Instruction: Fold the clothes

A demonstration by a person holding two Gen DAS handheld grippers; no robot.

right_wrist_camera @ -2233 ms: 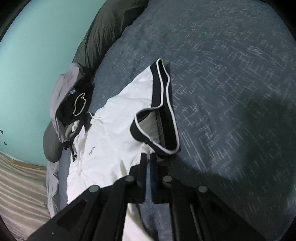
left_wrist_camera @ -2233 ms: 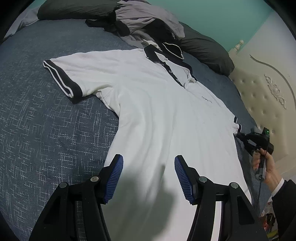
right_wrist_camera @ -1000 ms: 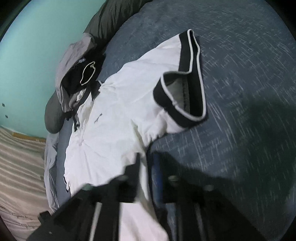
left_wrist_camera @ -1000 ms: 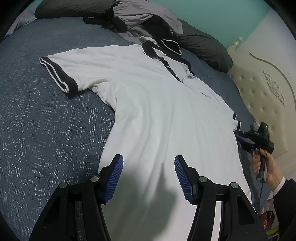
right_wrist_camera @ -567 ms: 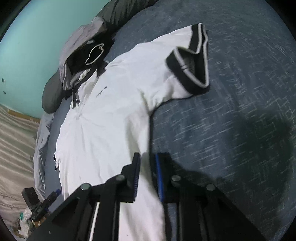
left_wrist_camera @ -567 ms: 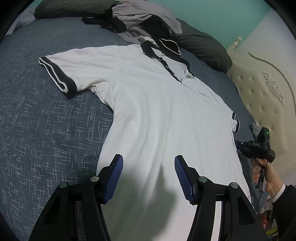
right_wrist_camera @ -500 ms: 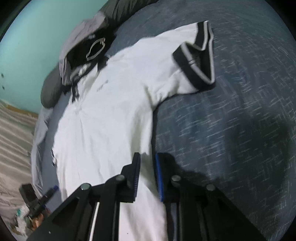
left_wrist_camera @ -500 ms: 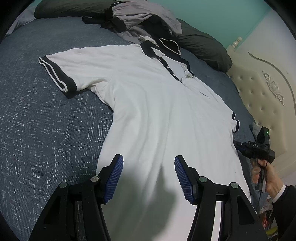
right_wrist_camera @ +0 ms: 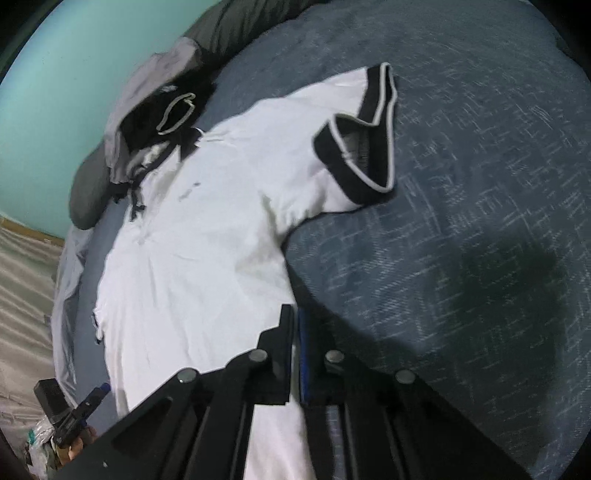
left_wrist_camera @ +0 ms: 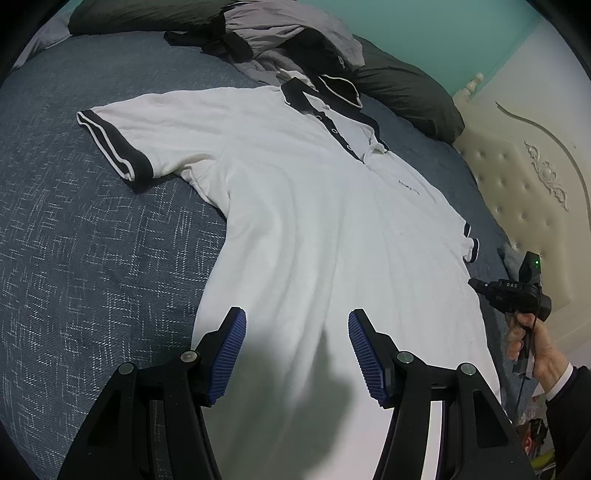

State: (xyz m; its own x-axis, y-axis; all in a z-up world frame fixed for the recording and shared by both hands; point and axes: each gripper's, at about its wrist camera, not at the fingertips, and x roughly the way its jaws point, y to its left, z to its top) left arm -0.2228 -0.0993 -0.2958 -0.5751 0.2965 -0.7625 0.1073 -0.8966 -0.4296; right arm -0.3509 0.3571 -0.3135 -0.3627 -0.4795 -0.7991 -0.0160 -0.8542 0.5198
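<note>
Polo shirt is spread flat, front up, on the blue bedspread. Nearest, the left gripper is held open above its hem — nothing gripped. Only the right wrist view shows the right gripper shut at the shirt's side edge — a pinch cannot be told. Beyond lie dark pillows.

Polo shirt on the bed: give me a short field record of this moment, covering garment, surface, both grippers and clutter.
garment: white polo shirt with dark collar and dark sleeve cuffs, lying front up and spread flat
surface: blue-grey bedspread
left gripper: open, hovering above the lower part of the shirt, nothing between the pads
right gripper: shut, at the shirt's side edge below the sleeve; whether it pinches cloth cannot be told
near sleeve: cuff gaping open
clutter: pile of grey and black clothes beyond the collar
fold state: no fold made yet
</note>
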